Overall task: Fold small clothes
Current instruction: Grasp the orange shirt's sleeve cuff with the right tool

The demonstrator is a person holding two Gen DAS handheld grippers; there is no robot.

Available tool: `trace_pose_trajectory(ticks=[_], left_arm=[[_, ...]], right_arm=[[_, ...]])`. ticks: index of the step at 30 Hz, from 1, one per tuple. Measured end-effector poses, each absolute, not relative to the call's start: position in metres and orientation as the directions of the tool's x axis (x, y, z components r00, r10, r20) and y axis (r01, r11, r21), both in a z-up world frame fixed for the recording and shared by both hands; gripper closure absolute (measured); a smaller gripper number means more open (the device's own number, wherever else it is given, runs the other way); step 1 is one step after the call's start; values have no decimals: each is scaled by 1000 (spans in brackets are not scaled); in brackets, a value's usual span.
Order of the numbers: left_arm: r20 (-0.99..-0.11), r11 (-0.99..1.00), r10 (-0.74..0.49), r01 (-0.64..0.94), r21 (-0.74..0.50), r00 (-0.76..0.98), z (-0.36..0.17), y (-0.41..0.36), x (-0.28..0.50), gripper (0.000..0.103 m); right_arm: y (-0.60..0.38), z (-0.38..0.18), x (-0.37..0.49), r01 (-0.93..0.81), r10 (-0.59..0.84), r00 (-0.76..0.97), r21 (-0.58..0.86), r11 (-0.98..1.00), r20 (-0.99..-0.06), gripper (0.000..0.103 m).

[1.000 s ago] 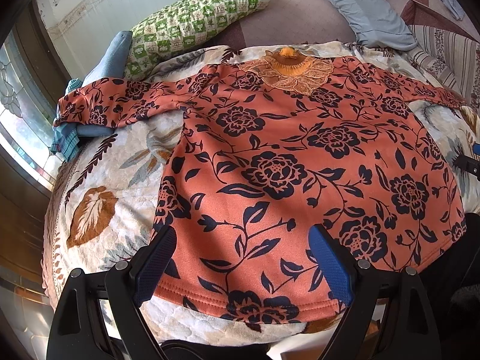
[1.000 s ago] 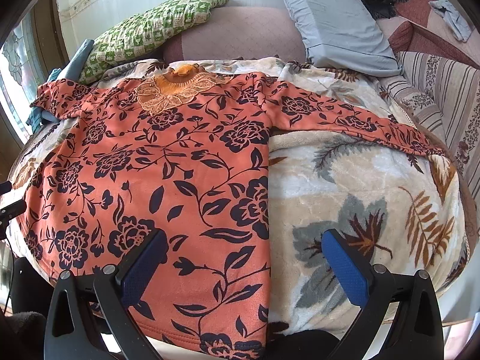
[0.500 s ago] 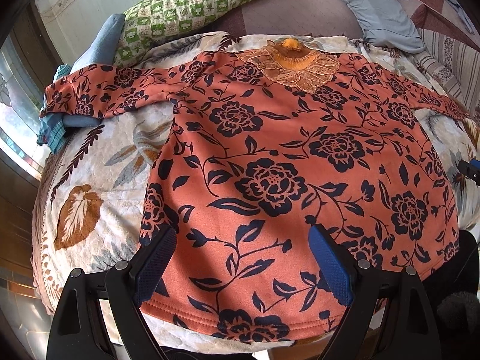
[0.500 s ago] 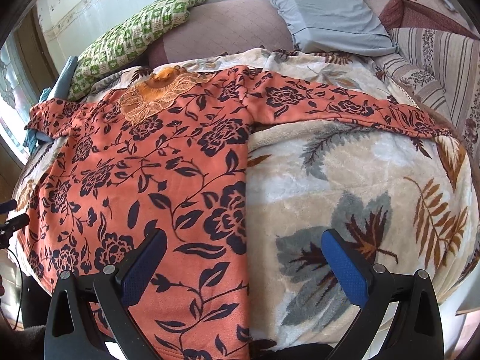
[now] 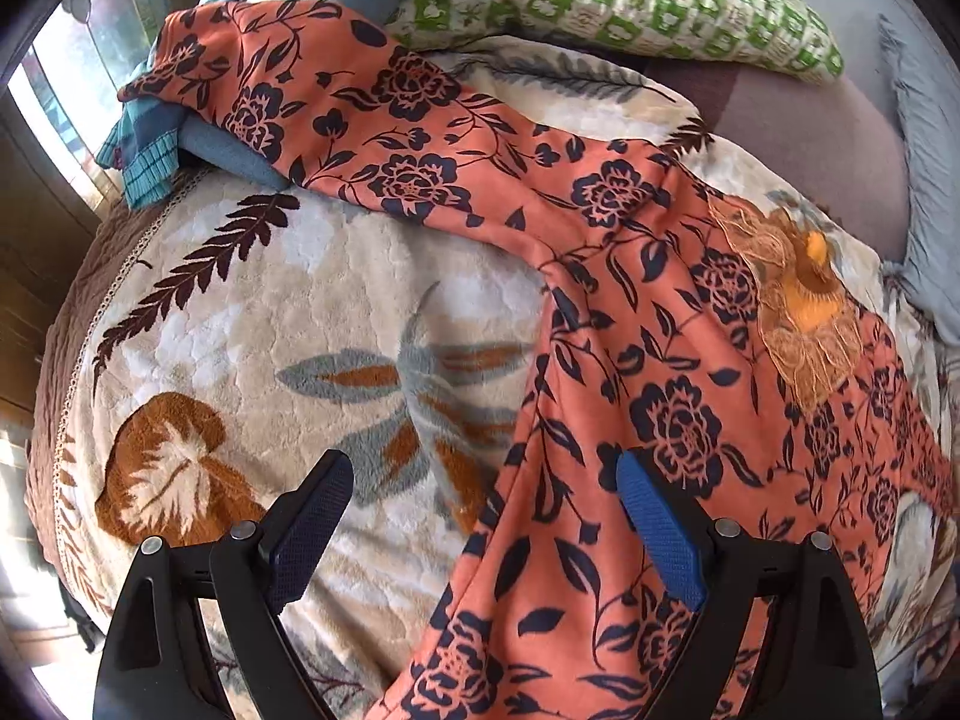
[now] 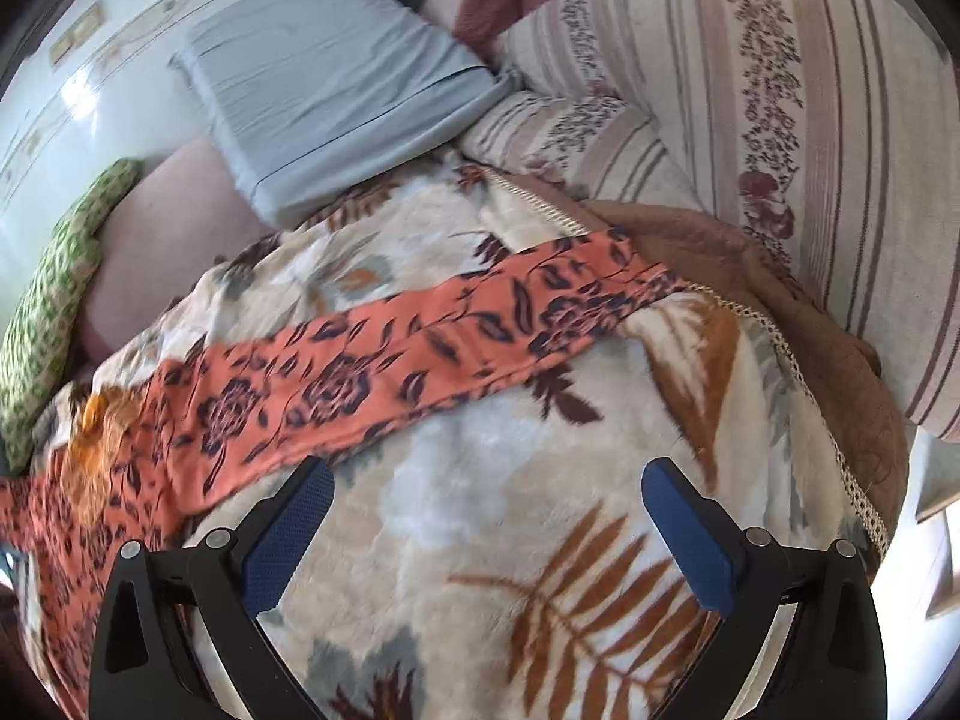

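left gripper: fingers wide, holding nothing, above the shirt's side edge | right gripper: fingers wide, holding nothing, over bare blanket just below a sleeve | floral shirt: spread flat on the bed's blanket, sleeves stretched outward, one sleeve end on blue clothes | green pillow beyond

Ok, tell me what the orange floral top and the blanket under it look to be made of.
Orange floral top: looks like a soft, matte brushed knit; it drapes limply, and the collar patch seems to be sheer lace or embroidery. Blanket: apparently thick plush fleece, with a fuzzy, embossed pile. Exact fibres cannot be told.
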State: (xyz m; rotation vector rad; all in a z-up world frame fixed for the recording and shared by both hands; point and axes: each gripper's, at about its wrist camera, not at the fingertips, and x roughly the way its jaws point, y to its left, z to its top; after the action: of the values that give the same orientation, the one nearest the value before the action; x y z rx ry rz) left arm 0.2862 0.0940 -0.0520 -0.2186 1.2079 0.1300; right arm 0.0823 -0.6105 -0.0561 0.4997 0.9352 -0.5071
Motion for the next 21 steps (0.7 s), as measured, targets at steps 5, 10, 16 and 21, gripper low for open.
trace_pose_trajectory(ticks=[5, 10, 16, 21], left_arm=[[-943, 937, -75, -302, -178, 323, -85, 110, 342, 14], [-952, 899, -117, -377, -223, 283, -125, 113, 387, 14], [-955, 873, -108, -433, -223, 275, -153, 111, 420, 15], [-947, 852, -136, -453, -263, 292, -157, 115, 434, 15]], right_arm=[[-677, -87, 101, 718, -140, 504, 324, 616, -852, 1], [-694, -123, 123, 775, -107, 513, 406, 484, -852, 0], [-697, -131, 132, 764, -175, 595, 484, 426, -785, 15], [-700, -140, 138, 746, -142, 604, 495, 445, -784, 61]])
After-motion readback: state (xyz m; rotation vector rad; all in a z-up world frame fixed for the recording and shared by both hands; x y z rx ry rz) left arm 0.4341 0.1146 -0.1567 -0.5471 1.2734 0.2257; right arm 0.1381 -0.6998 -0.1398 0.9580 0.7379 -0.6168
